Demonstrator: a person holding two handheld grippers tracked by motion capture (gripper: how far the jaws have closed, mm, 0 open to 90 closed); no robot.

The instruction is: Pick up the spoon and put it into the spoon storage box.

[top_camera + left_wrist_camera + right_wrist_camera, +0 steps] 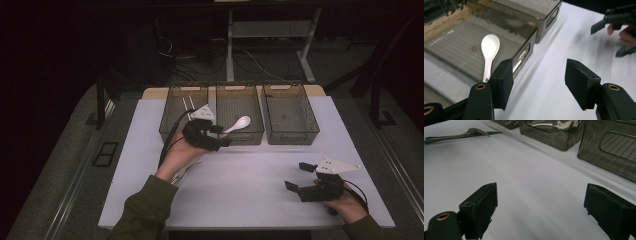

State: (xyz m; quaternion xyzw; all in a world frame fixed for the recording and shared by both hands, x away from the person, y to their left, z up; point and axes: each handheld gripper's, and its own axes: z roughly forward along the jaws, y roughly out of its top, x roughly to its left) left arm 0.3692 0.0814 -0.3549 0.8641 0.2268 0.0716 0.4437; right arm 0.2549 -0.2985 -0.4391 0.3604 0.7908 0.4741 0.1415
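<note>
A white spoon (pixel 239 124) lies in the middle one of three smoky clear bins (pixel 239 137), bowl away from me. In the left gripper view the spoon (pixel 489 50) rests on the bin's ribbed floor, its handle end behind my left jaw. My left gripper (pixel 222 136) hovers at that bin's front wall (pixel 524 55), open, with nothing between its jaws (pixel 539 70). At the table's near right, my right gripper (pixel 298 176) is held open over bare white table (pixel 540 195), nothing in it.
The left bin (pixel 182 112) holds thin pale sticks. The right bin (pixel 290 117) looks empty. A fork and other cutlery (pixel 461 135) lie on the white table (pixel 250 195) near my left forearm. The table edge runs close to my right hand.
</note>
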